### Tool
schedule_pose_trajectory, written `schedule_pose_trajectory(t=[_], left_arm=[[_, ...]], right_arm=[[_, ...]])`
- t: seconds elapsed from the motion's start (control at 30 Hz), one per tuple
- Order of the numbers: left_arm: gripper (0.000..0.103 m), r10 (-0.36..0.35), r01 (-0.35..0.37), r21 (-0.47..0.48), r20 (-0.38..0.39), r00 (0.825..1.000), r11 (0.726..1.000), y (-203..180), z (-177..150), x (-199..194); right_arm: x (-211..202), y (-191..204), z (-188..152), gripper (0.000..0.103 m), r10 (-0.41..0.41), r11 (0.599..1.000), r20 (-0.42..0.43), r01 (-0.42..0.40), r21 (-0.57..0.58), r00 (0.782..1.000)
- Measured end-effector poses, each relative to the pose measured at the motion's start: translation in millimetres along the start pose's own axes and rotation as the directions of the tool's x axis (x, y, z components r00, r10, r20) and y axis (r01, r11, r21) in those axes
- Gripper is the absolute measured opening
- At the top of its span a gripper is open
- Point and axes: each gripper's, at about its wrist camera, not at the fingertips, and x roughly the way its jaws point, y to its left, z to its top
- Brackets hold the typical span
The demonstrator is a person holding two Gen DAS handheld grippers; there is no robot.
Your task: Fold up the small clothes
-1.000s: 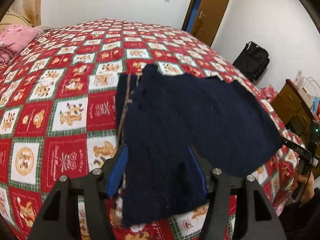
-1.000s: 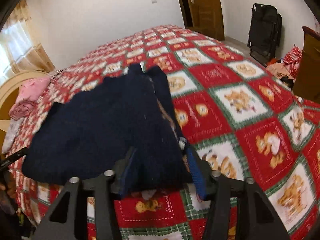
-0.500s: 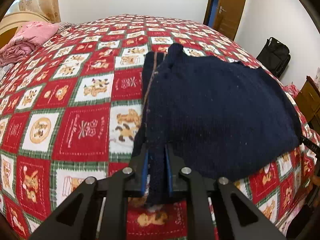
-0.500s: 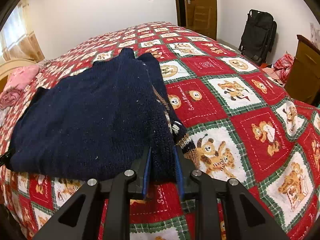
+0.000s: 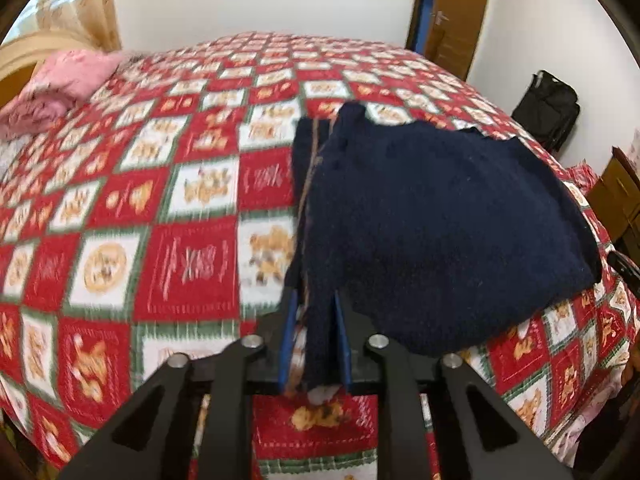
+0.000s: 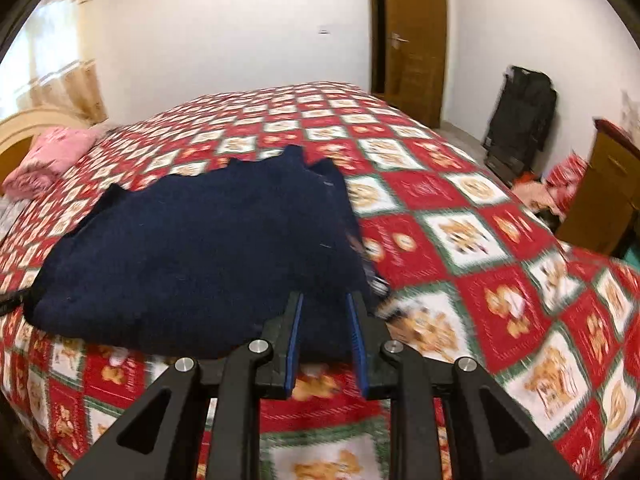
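So the navy knit sweater point(image 5: 440, 220) is lying on the bed point(image 5: 160, 200), the one with the red and white bear quilt, spread across the near side of it. The left tool point(image 5: 313, 320) is narrowed down and pinching the sweater's near left corner, knit bunched between the blue pads. The right tool point(image 6: 326, 320) has the near right corner the same way, a bit wider but still clamped on fabric. A pink blanket point(image 5: 60, 84) sits at the bed's far left, and a black bag point(image 6: 520, 116) stands off the bed's right side by the door point(image 6: 416, 40).
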Motion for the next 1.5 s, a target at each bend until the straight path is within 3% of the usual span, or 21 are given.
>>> schedule_pose_trajectory(t=[0.07, 0.17, 0.27, 0.47, 0.53, 0.6, 0.73, 0.8, 0.97, 1.03, 1.13, 1.2, 1.27, 1.3, 1.37, 1.5], left_arm=[[0.038, 0.012, -0.014, 0.041, 0.043, 0.999, 0.999, -5, 12, -7], [0.049, 0.018, -0.026, 0.089, 0.097, 0.995, 0.996, -11, 33, -10], [0.049, -0.004, -0.005, 0.087, 0.106, 0.994, 0.996, -9, 61, 4], [0.047, -0.017, 0.017, -0.029, 0.022, 1.000, 0.999, -2, 107, 57], [0.047, 0.005, -0.004, -0.025, 0.001, 1.000, 1.000, -4, 113, 71], [0.046, 0.070, -0.071, -0.019, -0.031, 0.997, 0.997, -3, 113, 87], [0.042, 0.112, -0.126, -0.160, -0.095, 0.989, 0.979, 30, 98, 110], [0.037, 0.166, -0.188, -0.196, -0.125, 0.978, 0.962, 43, 91, 117], [0.037, 0.074, -0.104, -0.253, -0.125, 0.989, 0.962, 53, 89, 103], [0.037, 0.076, -0.094, -0.212, -0.089, 0.993, 0.973, 43, 91, 87], [0.037, 0.081, -0.081, -0.112, -0.004, 0.997, 0.990, 14, 86, 52], [0.037, 0.047, -0.045, -0.075, 0.030, 0.998, 0.996, -4, 82, 38], [0.037, -0.025, 0.026, -0.027, 0.033, 0.999, 0.999, -29, 77, 30], [0.037, -0.055, 0.055, -0.007, 0.027, 0.998, 0.998, -39, 76, 28], [0.037, -0.123, 0.123, 0.038, 0.008, 0.992, 0.992, -65, 69, 28], [0.040, -0.141, 0.141, 0.079, -0.003, 0.990, 0.987, -105, 60, 34]], right_arm=[[4, 6, 4, 0.023, 0.027, 1.000, 0.001, -0.027, 0.003, 1.000], [12, 15, 8, 0.023, 0.044, 0.999, 0.004, -0.044, -0.007, 0.999], [22, 15, 4, 0.023, 0.068, 0.998, -0.022, -0.067, 0.008, 0.997], [39, -6, -14, 0.023, 0.095, 0.991, -0.076, -0.087, 0.103, 0.993], [44, -15, -20, 0.023, 0.114, 0.985, -0.091, -0.101, 0.140, 0.989], [44, -19, -23, 0.023, 0.132, 0.982, -0.083, -0.119, 0.148, 0.988], [46, -15, -23, 0.023, 0.117, 0.989, -0.092, -0.107, 0.102, 0.989], [48, -14, -22, 0.023, 0.115, 0.990, -0.093, -0.106, 0.096, 0.989], [48, -17, -19, 0.023, 0.139, 0.985, -0.100, -0.127, 0.117, 0.985], [43, -23, -15, 0.023, 0.175, 0.975, -0.095, -0.159, 0.153, 0.980], [18, -34, -8, 0.023, 0.198, 0.959, 0.006, -0.195, 0.207, 0.980], [6, -41, -3, 0.024, 0.206, 0.947, 0.058, -0.213, 0.238, 0.977], [3, -47, 1, 0.030, 0.220, 0.934, 0.070, -0.231, 0.274, 0.973], [3, -48, 1, 0.038, 0.223, 0.929, 0.063, -0.232, 0.289, 0.973], [4, -53, -2, 0.041, 0.230, 0.918, 0.069, -0.240, 0.317, 0.971], [7, -71, -10, 0.043, 0.205, 0.891, 0.078, -0.219, 0.396, 0.976]])
